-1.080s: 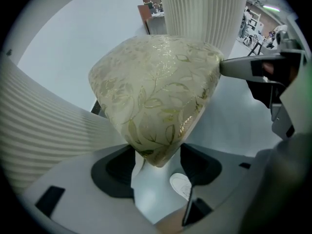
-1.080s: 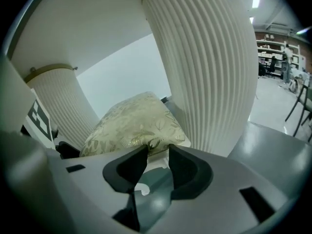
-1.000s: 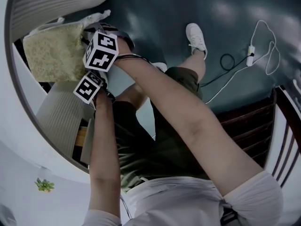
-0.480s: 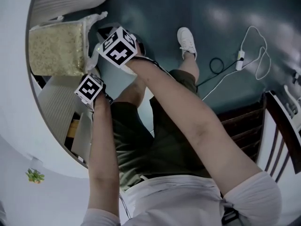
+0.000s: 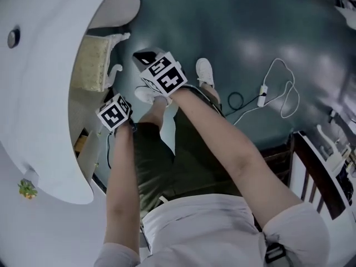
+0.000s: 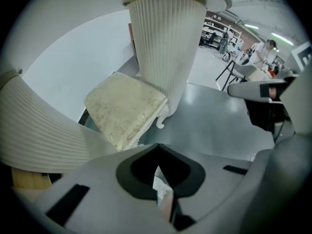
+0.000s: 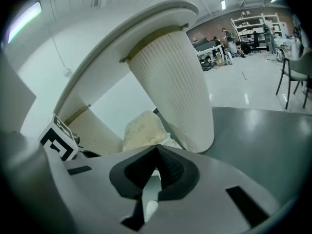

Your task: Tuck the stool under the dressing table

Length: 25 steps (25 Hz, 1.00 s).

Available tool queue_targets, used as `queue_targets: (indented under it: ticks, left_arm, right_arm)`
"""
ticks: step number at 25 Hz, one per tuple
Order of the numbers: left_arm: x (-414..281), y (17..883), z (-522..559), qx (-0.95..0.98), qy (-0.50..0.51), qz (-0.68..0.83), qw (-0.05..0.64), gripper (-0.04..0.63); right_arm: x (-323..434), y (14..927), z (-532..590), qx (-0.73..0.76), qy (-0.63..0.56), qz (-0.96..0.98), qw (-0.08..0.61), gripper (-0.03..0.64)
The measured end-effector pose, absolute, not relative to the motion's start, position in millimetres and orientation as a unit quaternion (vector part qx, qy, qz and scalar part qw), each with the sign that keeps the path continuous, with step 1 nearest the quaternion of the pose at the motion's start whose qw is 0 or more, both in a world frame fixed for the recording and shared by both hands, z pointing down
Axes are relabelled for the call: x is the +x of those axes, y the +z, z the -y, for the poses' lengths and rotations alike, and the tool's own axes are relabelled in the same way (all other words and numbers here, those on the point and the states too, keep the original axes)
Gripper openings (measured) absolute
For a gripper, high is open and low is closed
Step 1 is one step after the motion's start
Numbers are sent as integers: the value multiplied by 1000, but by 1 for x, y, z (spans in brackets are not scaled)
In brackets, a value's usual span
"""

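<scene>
**Two empty pairs of jaws, and a job that looks nearly done**

At the far left we see the white oval-topped dressing table (image 5: 39, 93), carried on white fluted pedestals (image 6: 165, 48). Just right of its rim sits the white carved-wood stool with the cream brocade cushion (image 5: 93, 65). It lies between two pedestals and mostly beneath the top. From above, only a strip of cushion and two scrolled legs show past the edge, so we judge it tucked or very close to it.

Next to the right, the grey left gripper (image 6: 157, 152) has its jaws pressed together with nothing between them. It is held clear of the stool, which lies ahead of it. Right again, the grey right gripper (image 7: 157, 152) is likewise closed on nothing and apart from the cushion. Beyond both spreads the glossy dark floor (image 5: 250, 38).

As for handling, we take the cushion to be soft and yielding, a poor place to pinch or push. The frame under it looks stiff, and the stool looks light enough to slide on that smooth floor. If it needs a final nudge, we would press on the near edge of the seat frame, one tong at each corner to keep it straight. We would leave the thin scrolled legs alone, since they look the most breakable part.
</scene>
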State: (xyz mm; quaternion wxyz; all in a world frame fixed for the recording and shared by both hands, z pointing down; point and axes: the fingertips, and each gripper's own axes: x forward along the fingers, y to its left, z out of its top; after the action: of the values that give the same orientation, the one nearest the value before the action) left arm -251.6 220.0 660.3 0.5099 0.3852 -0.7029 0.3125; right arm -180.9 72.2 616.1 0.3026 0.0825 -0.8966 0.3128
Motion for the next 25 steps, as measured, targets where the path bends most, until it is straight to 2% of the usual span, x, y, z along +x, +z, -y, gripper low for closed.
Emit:
queue_targets:
  ticks: [14, 25]
  left_arm:
    - [-199, 474, -133, 507, 150, 699, 482, 2]
    - [-189, 308, -88, 589, 105, 702, 386, 2]
  right_arm:
    - [-126, 441, -33, 58, 262, 920, 287, 9]
    - [-97, 277, -7, 36, 200, 948, 244, 9]
